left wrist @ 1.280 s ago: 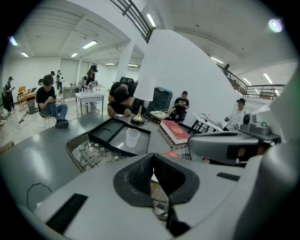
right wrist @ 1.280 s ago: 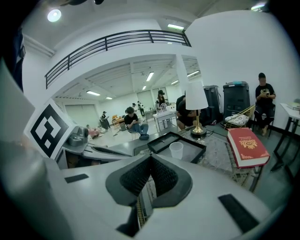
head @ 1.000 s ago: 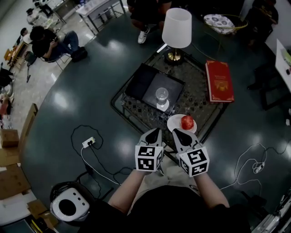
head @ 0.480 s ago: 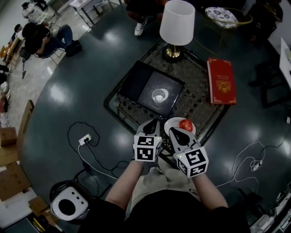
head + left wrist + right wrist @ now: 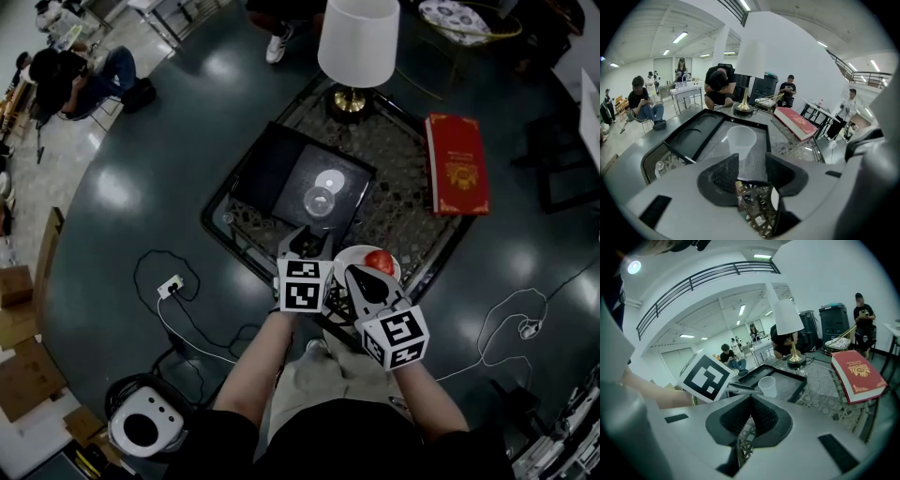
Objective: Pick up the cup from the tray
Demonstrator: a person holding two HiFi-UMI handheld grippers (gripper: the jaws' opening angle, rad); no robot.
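Two grippers are held low over the bench. The left gripper has been brought forward to the tray's near edge. Its fingers have just been opened to a middling gap, with nothing between them yet. The cup stands upright on the tray, just ahead. A grasp is judged imminent. The right gripper is pinched closed and empty.
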